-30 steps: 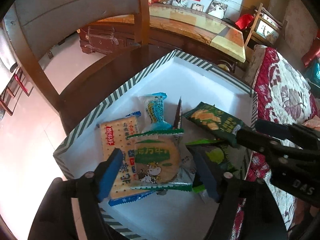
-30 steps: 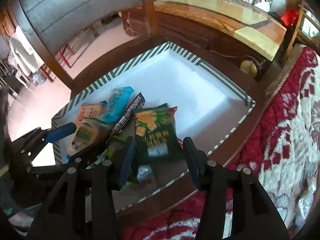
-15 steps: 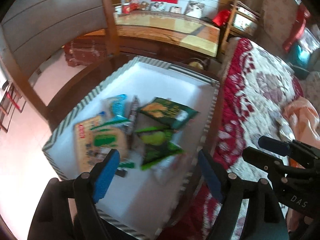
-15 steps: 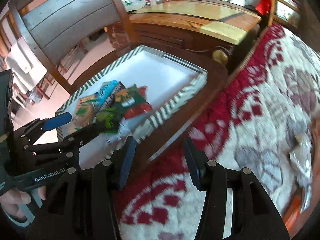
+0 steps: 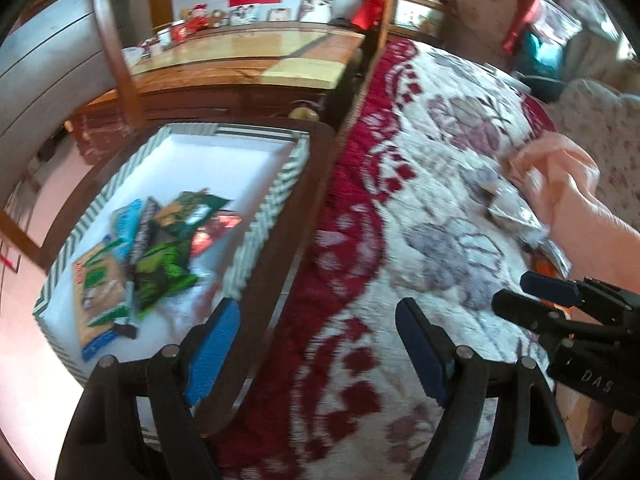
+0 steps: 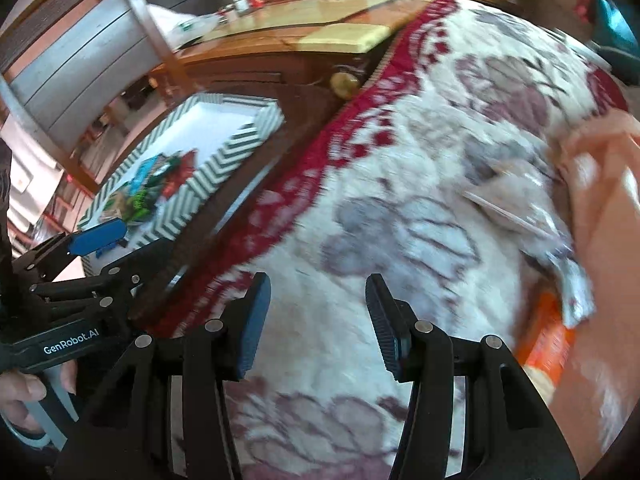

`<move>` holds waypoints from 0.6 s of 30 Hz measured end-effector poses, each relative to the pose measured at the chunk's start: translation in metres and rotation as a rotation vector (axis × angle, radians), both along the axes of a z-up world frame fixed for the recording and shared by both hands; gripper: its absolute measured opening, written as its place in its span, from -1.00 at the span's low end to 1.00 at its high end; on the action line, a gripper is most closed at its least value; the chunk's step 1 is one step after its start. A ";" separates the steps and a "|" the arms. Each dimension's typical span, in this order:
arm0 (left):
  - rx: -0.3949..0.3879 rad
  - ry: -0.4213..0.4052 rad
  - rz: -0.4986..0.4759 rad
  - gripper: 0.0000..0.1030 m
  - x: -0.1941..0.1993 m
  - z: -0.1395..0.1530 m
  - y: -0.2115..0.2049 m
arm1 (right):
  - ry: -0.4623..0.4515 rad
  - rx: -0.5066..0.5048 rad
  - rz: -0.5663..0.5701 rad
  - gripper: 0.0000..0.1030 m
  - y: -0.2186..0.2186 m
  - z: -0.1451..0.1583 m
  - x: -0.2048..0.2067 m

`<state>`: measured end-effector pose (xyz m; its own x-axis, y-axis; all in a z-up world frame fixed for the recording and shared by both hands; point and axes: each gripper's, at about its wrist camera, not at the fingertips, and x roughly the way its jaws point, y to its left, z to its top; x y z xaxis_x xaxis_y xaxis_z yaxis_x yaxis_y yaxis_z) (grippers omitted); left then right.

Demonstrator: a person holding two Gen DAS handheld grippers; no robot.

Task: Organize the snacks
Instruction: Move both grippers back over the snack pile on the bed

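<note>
A white box with a green-striped rim [image 5: 260, 220] stands on a wooden chair seat at the left. Inside it lie several snack packets: a cracker pack [image 5: 98, 292], green packs [image 5: 160, 276] and a blue one [image 5: 126, 220]. My left gripper [image 5: 318, 320] is open and empty, over the chair's edge and the red-and-white blanket. My right gripper [image 6: 318, 292] is also open and empty, above the blanket. On the bed to the right lie a silvery packet [image 6: 572, 280] and an orange packet [image 6: 548, 340]. The same silvery packet [image 5: 516, 212] shows in the left wrist view.
A peach cloth [image 6: 600, 200] lies beside the packets on the bed. The chair back [image 5: 116, 52] rises at the left, and a wooden desk [image 5: 240, 60] with small items stands behind. The other gripper shows in each view: the right gripper [image 5: 528, 300], the left gripper [image 6: 112, 254].
Both grippers have swung to the right, from above the box to above the blanket. The box has slid to the left of both views, and the packets on the bed have come into sight.
</note>
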<state>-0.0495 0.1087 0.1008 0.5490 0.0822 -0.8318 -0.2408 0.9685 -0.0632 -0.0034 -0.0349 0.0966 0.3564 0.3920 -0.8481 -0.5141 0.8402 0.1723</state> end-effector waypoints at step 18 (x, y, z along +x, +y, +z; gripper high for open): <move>0.008 0.070 -0.164 0.60 0.024 -0.020 -0.074 | 0.077 -0.035 -0.359 0.15 -0.160 -0.024 0.017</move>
<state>-0.0252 0.0346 0.0809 0.4964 0.0028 -0.8681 -0.0830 0.9956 -0.0442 0.0139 -0.1946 0.0727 0.4004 0.2237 -0.8886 -0.1723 0.9708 0.1668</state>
